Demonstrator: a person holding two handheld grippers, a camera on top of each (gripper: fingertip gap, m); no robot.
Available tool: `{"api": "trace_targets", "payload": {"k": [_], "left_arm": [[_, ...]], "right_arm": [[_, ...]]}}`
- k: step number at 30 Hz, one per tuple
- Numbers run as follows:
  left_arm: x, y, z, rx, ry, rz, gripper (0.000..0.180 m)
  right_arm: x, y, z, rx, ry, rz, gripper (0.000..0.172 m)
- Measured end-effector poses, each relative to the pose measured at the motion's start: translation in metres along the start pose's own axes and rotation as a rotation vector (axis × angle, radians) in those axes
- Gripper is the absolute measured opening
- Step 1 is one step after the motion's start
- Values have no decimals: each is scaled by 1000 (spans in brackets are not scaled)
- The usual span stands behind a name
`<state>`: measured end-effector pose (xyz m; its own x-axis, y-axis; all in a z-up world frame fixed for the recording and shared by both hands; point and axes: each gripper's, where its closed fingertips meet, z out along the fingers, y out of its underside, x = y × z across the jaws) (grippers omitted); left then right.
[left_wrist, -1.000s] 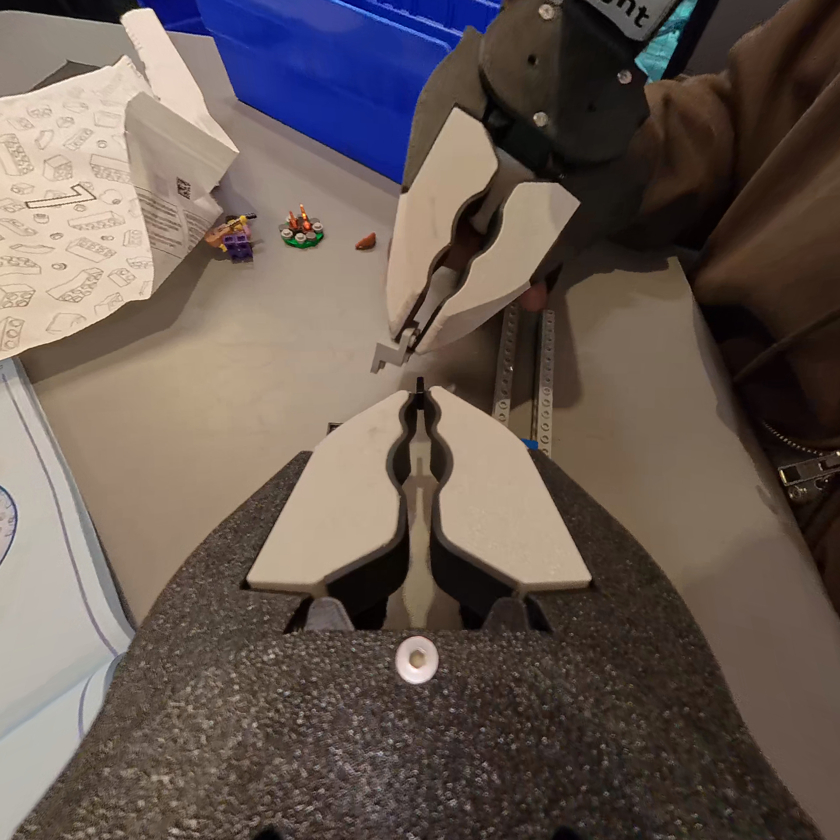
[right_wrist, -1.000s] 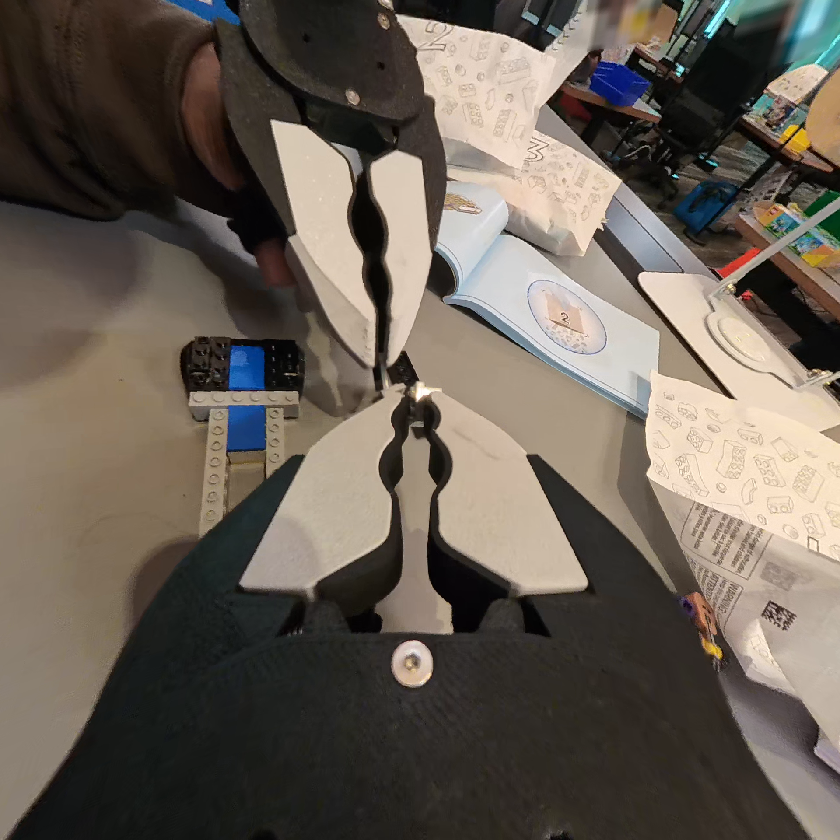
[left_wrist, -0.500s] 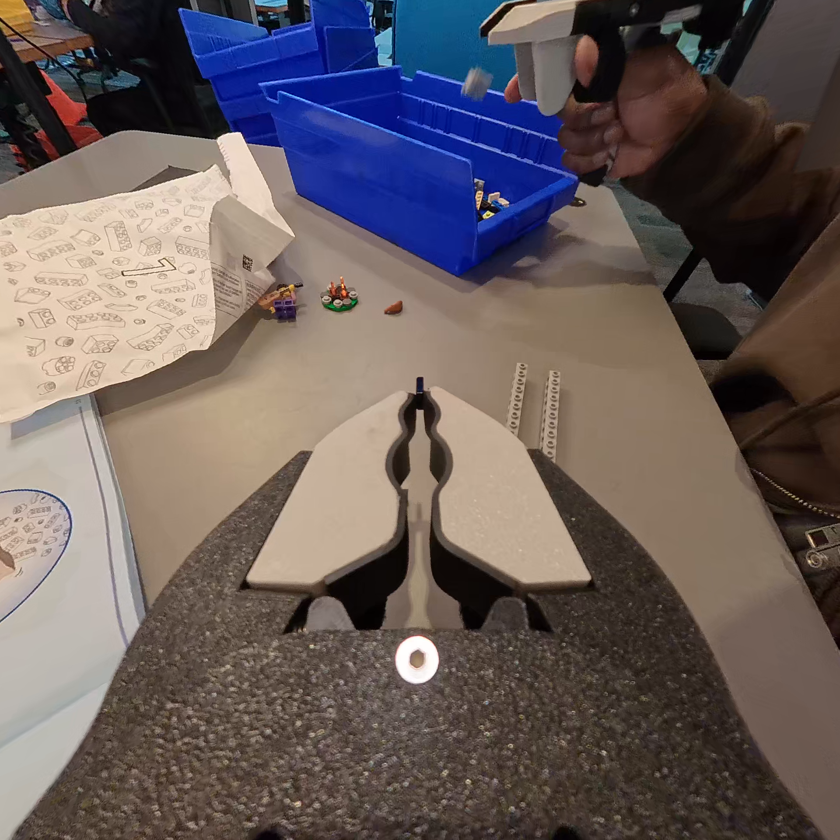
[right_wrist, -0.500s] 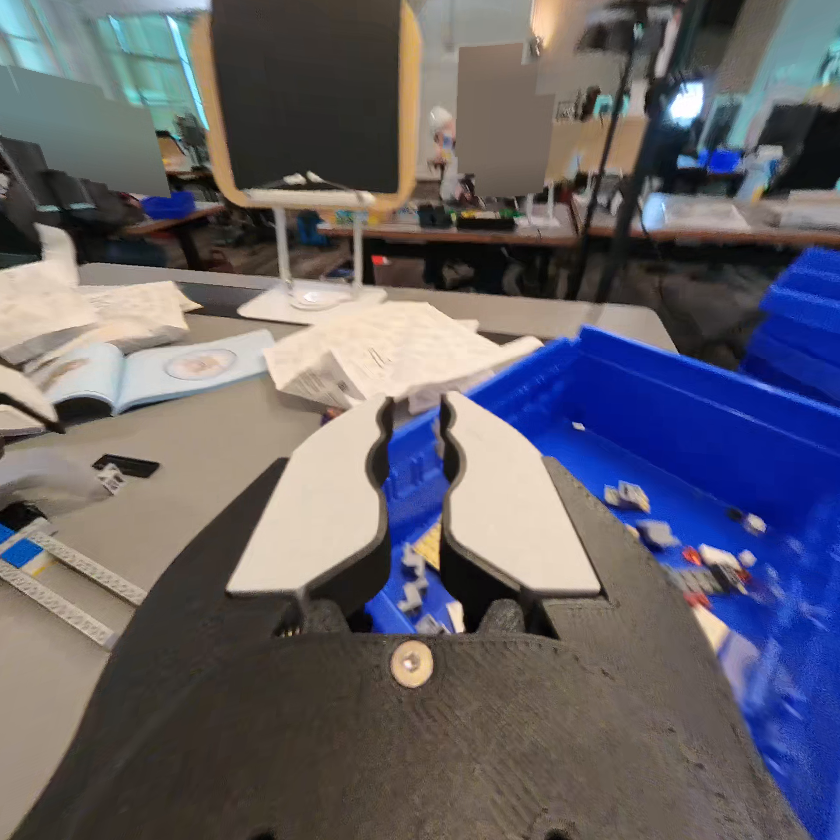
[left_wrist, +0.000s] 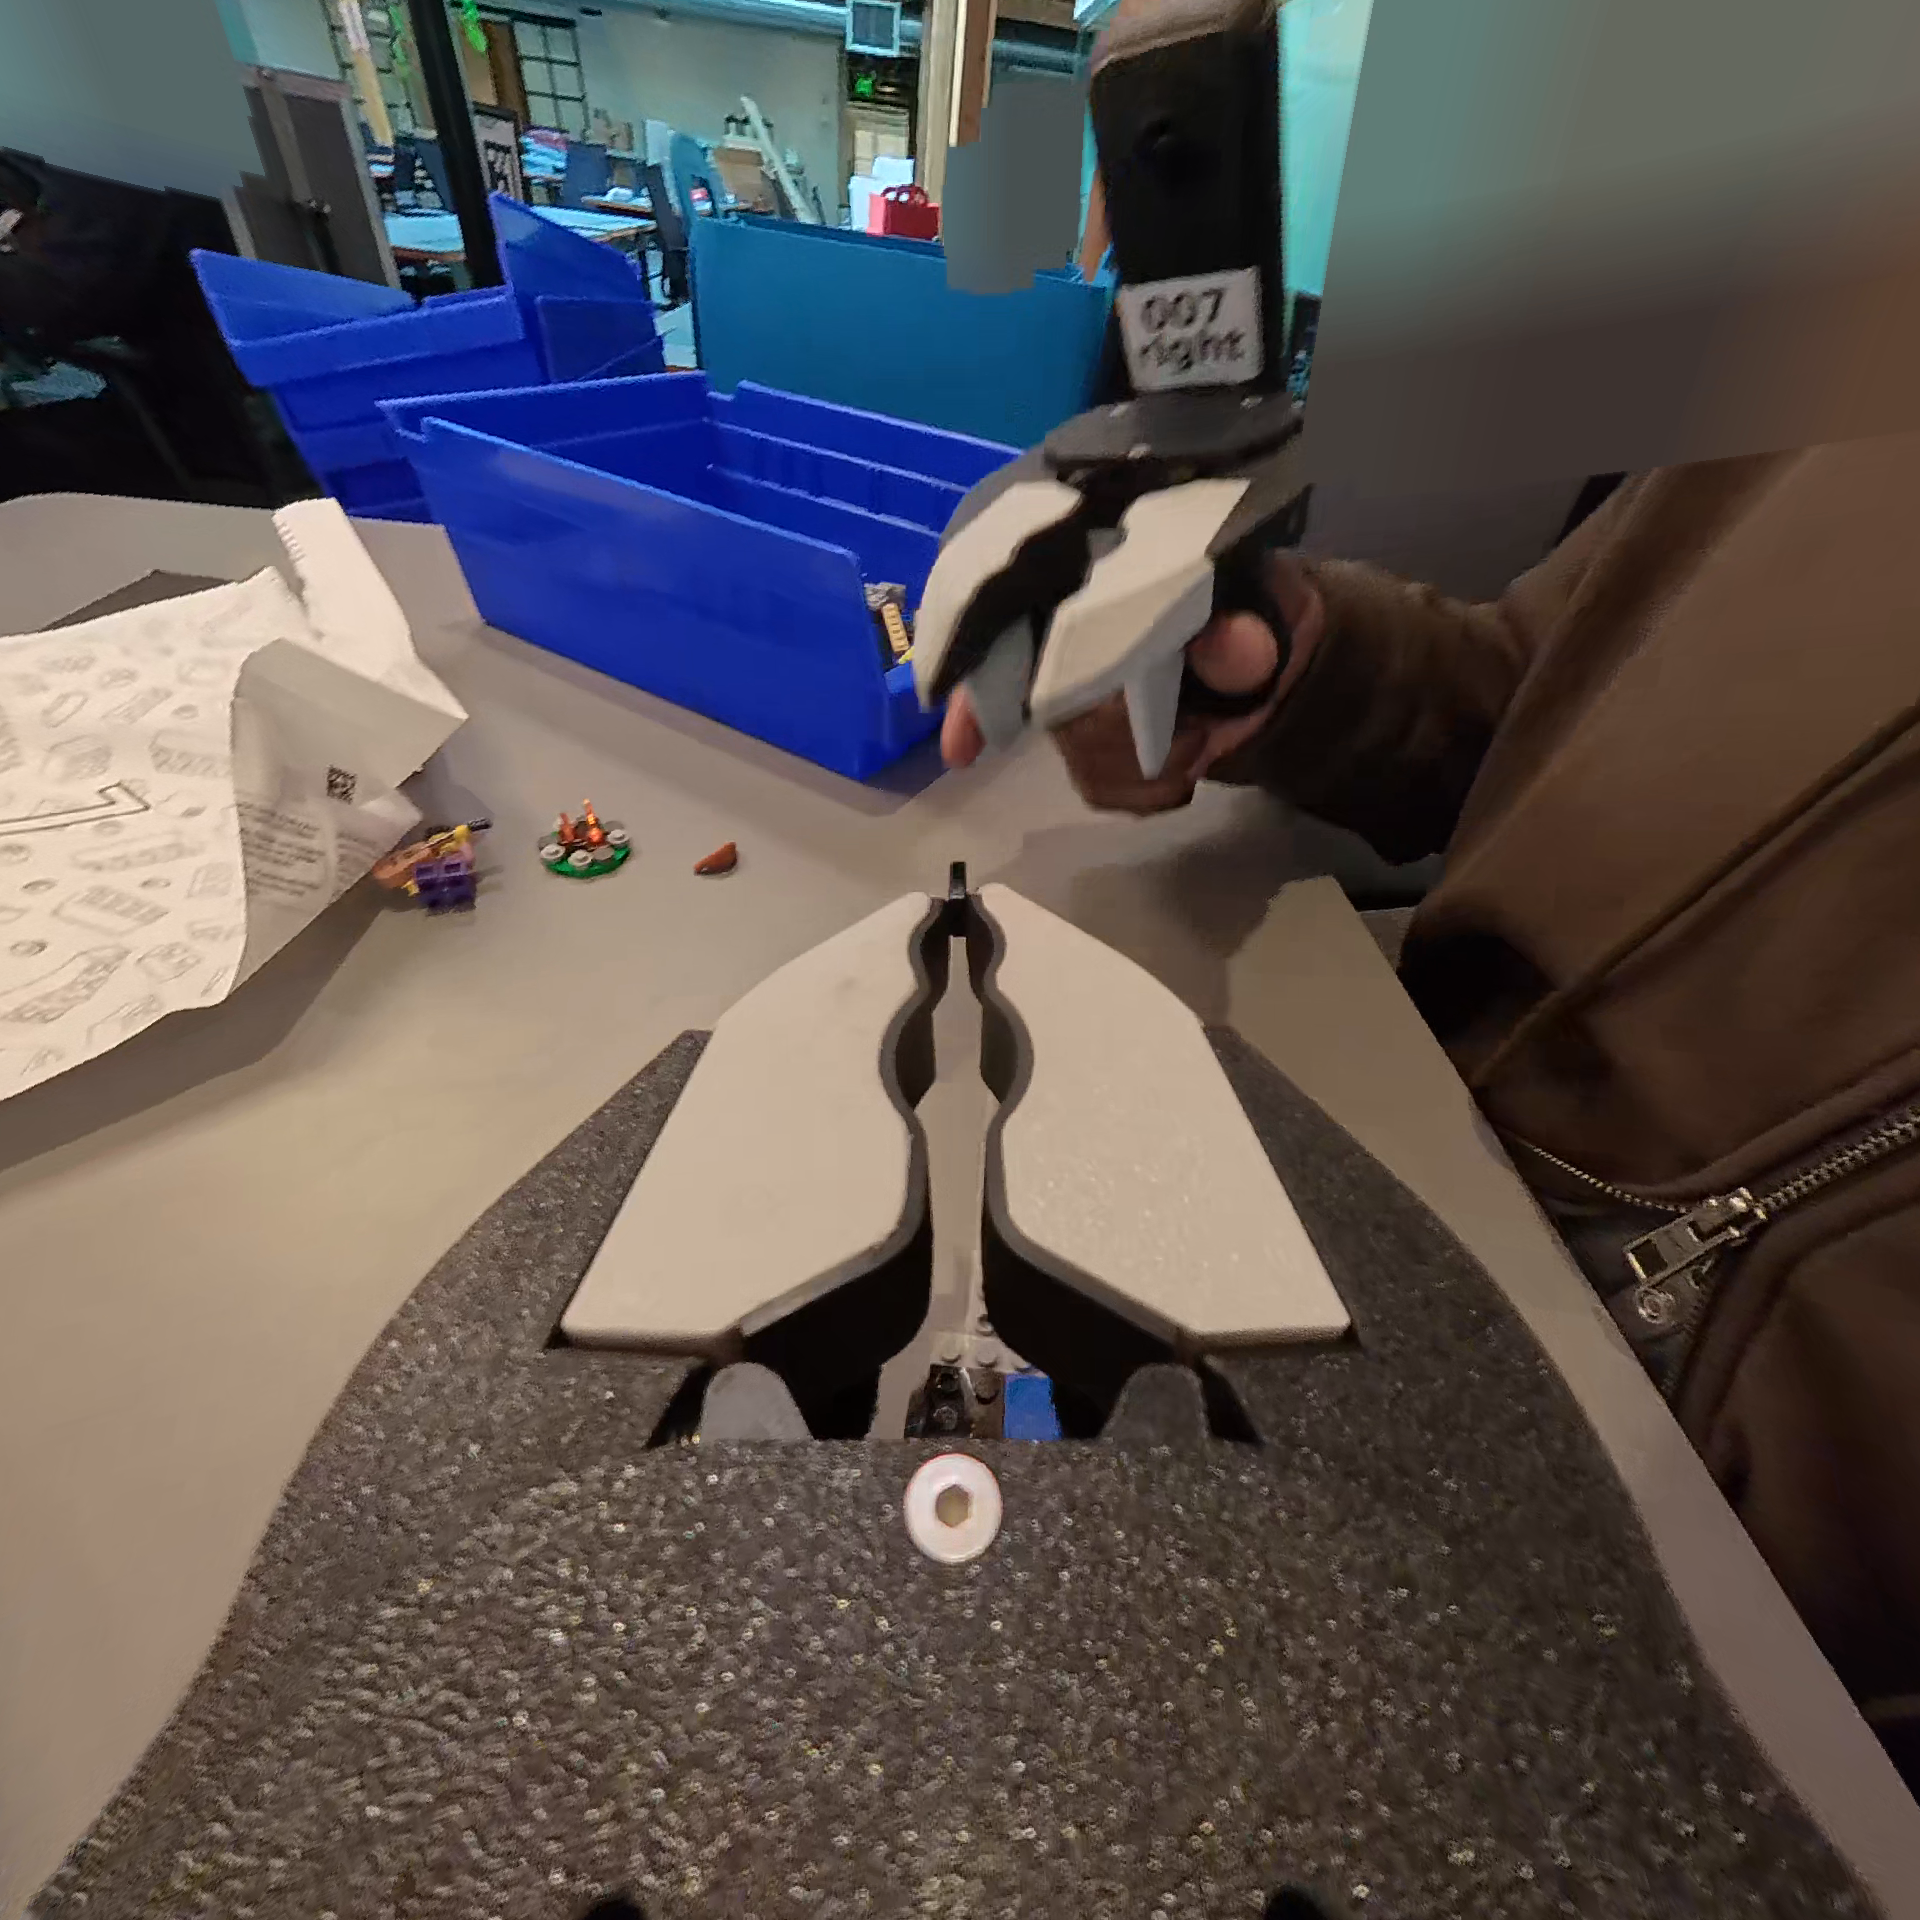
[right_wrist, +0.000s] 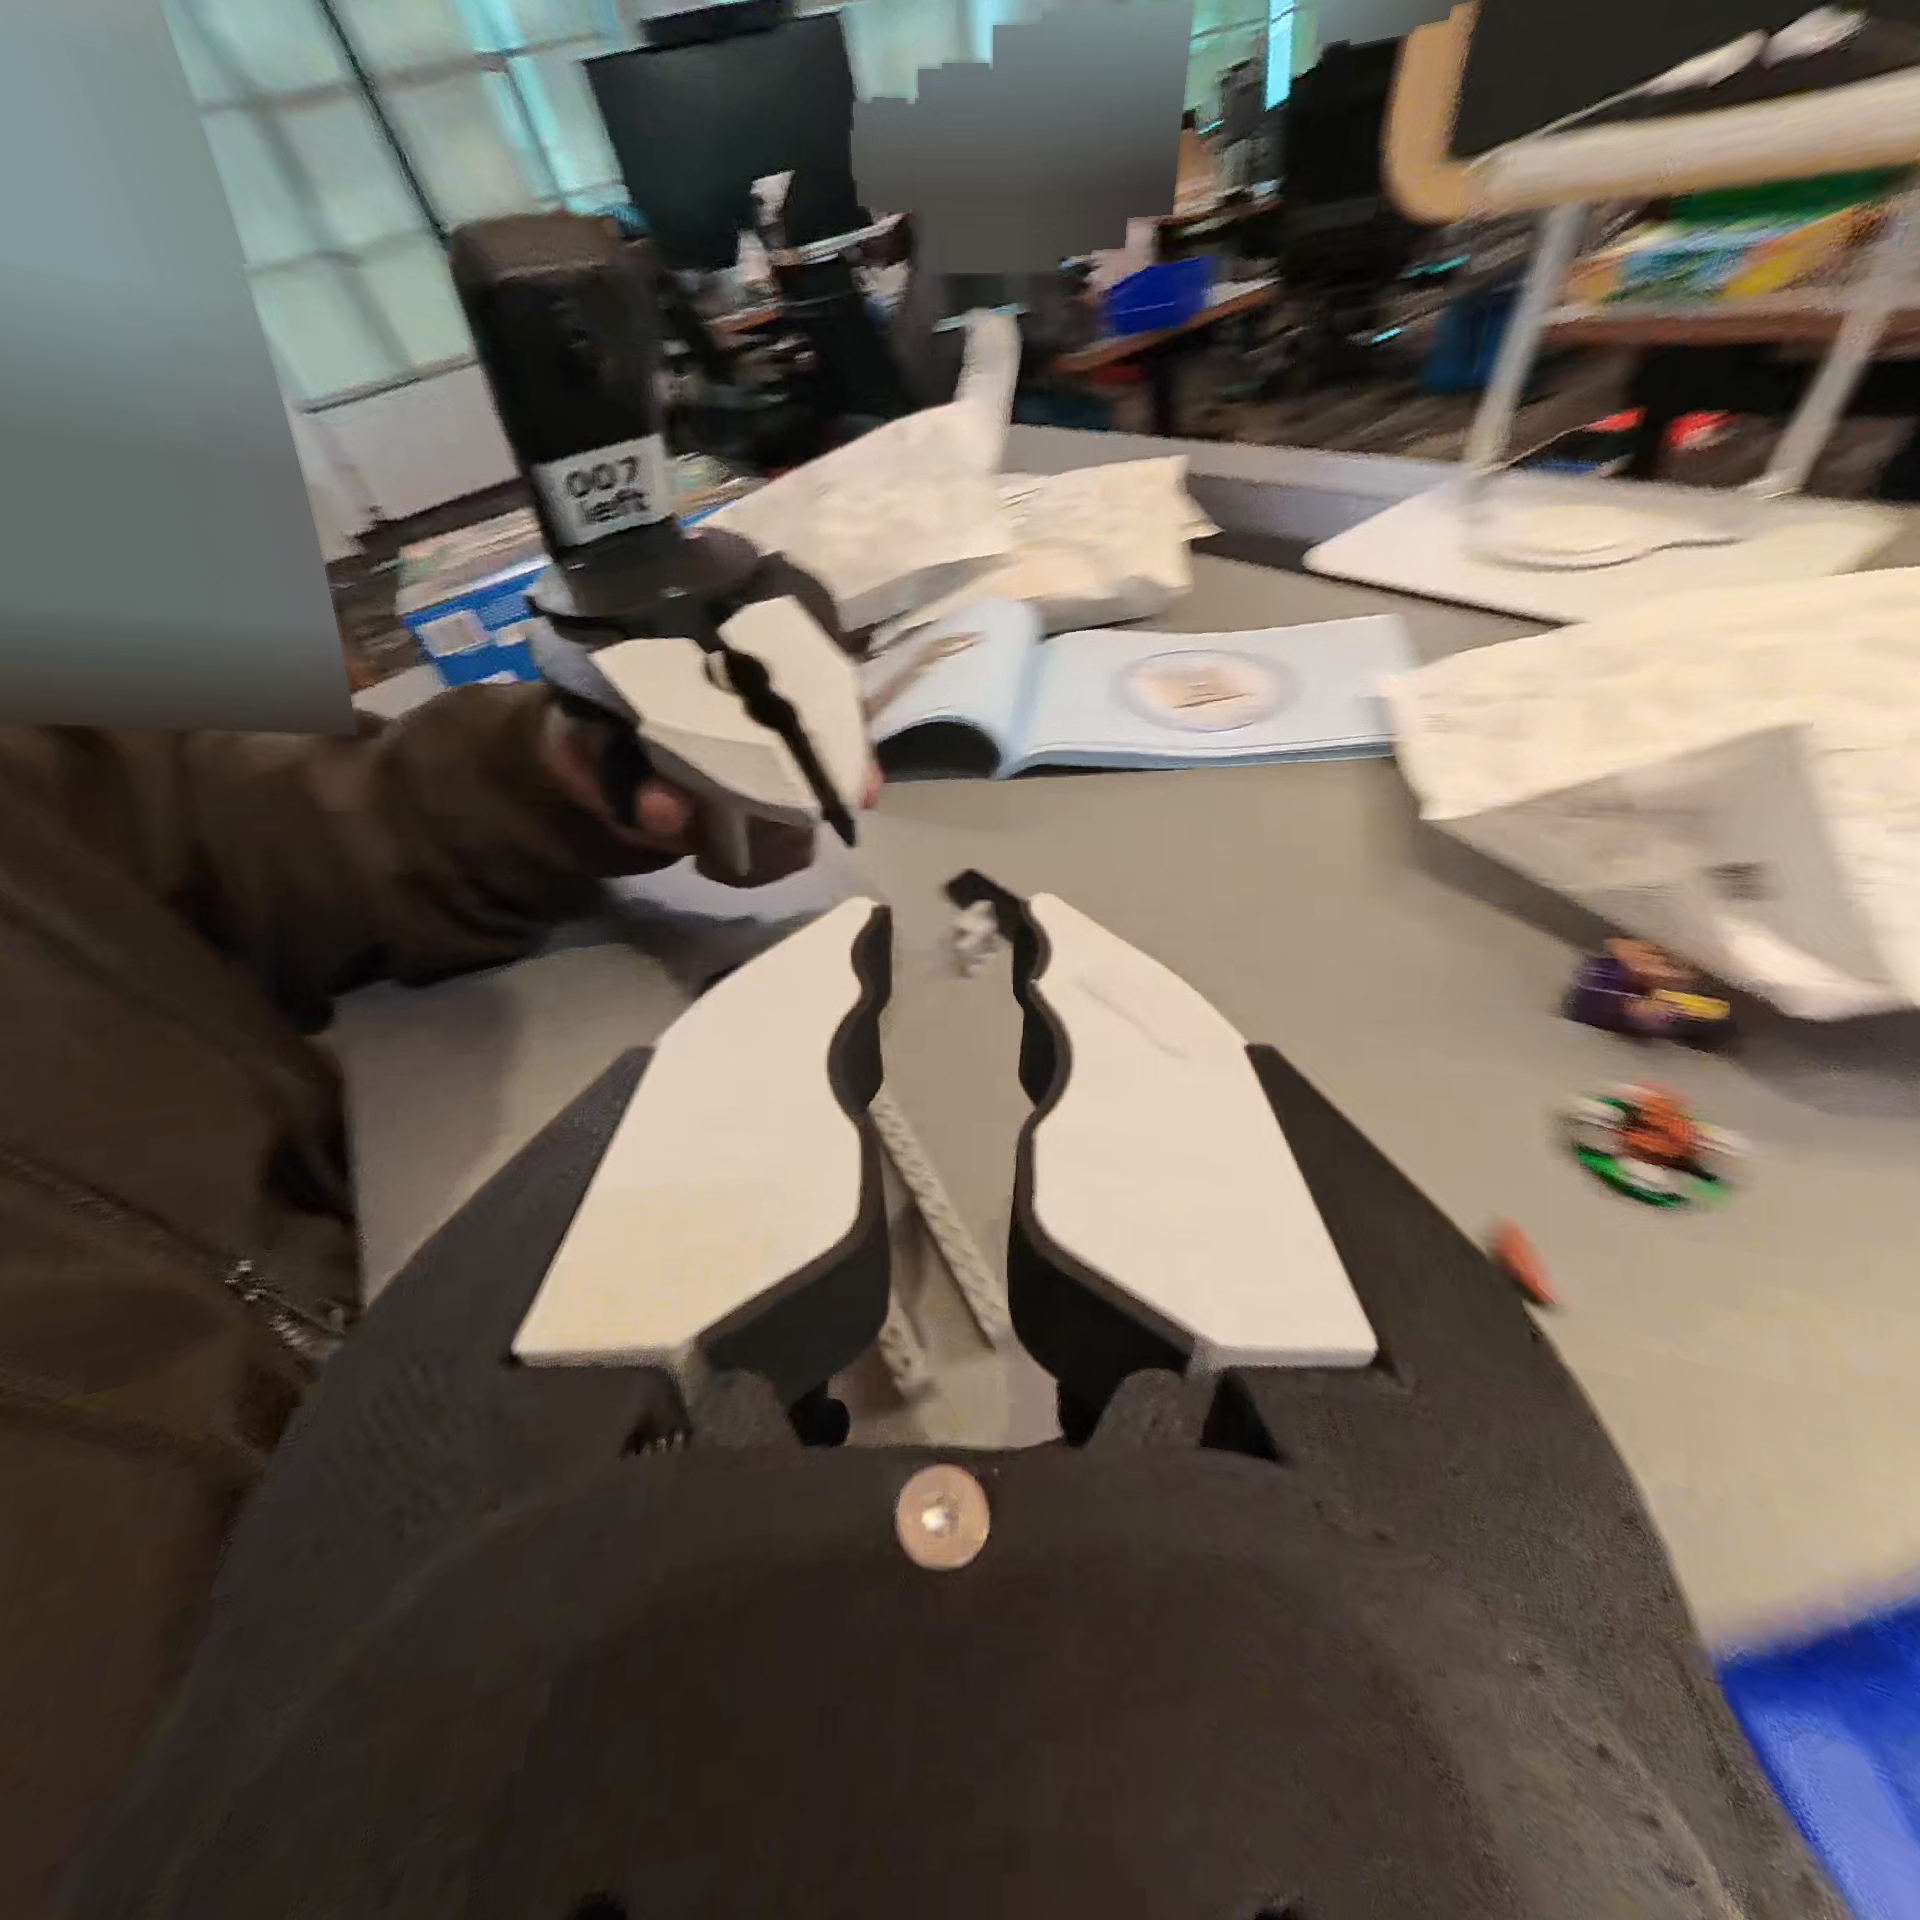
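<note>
My left gripper (left_wrist: 957, 914) is shut on a small thin black piece (left_wrist: 957, 878) that sticks out past its tips above the grey table (left_wrist: 312, 1195). It also shows in the right wrist view (right_wrist: 831, 810), shut, with the black piece at its tip. My right gripper (right_wrist: 956, 914) is open, its pads apart and not pressing on anything. A small blurred black and white piece (right_wrist: 971, 925) shows between its tips, close to the right pad. In the left wrist view the right gripper (left_wrist: 992, 691) hangs open beside the blue bin (left_wrist: 665, 561). Two long grey holed beams (right_wrist: 935, 1216) lie under it.
A black and blue brick build (left_wrist: 977, 1392) shows under my left gripper. A purple figure (left_wrist: 436, 868), a green round build (left_wrist: 585, 844) and a brown piece (left_wrist: 717, 858) lie by a printed paper bag (left_wrist: 156, 727). An open booklet (right_wrist: 1195, 696) lies farther off. A person's brown sleeve (left_wrist: 1662, 831) fills the right. The tips of one gripper are about 7 centimeters away from the tips of the other. The green round build (left_wrist: 585, 844) is about equally far from each gripper, around 20 centimeters. It turns up in the right wrist view (right_wrist: 1616, 1126) as well.
A second ago the two grippers met tip to tip, the right shut on a grey piece. The right swung over the blue bin, opened, the piece dropped, and it came back open.
</note>
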<state>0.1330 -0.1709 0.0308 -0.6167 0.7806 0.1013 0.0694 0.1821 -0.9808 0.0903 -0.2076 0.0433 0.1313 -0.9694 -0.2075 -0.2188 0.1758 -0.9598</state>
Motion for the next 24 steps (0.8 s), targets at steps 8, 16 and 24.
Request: {"api": "trace_targets", "payload": {"k": [8, 16, 24], "left_arm": [[14, -1, 0, 22, 84, -5, 2], [-8, 11, -15, -95, -23, 43, 18], [-52, 89, -41, -556, -209, 80, 31]], "right_arm": [[-37, 7, 46, -16, -205, 49, 12], [-6, -1, 11, -10, -29, -11, 3], [122, -9, -148, -115, 658, -73, 5]]}}
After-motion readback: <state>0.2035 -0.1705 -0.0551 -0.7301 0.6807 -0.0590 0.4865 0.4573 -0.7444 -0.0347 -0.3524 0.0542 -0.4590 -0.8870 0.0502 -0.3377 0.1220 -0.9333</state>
